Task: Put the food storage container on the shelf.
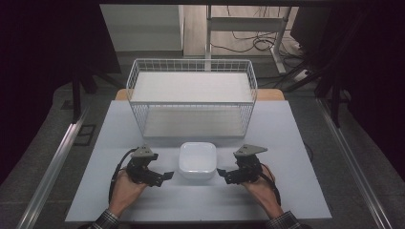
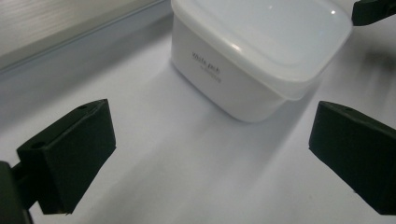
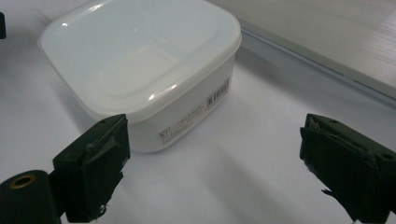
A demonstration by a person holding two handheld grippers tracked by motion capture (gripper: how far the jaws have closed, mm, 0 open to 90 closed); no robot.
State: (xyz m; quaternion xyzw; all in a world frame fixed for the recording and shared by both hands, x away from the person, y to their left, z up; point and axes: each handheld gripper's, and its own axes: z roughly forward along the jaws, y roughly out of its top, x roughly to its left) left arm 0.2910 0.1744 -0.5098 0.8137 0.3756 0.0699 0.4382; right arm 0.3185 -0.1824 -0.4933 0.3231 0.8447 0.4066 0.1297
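The white lidded box (image 1: 197, 160) is sitting on the desk (image 1: 296, 143) between the claws: at three o'clock from the left claw (image 1: 167, 175), nine o'clock from the right claw (image 1: 220, 171). Both are gaping, released, roughly equally near.

Both claws matte black, two blocky jaws each. Left claw (image 1: 165, 176): grey three-cornered plate on top, black cable looping off its outer side toward the wrist. Right claw (image 1: 221, 172): same grey plate, black cable trailing back along the hand. Left jaw blocks have small round screw holes on their top faces, pads smooth. Right jaw pads look worn, edges ragged and frayed, with a brass-coloured insert in the round black part at the base of one jaw. Plaid shirt cuffs, dark with light checks, on both wrists.
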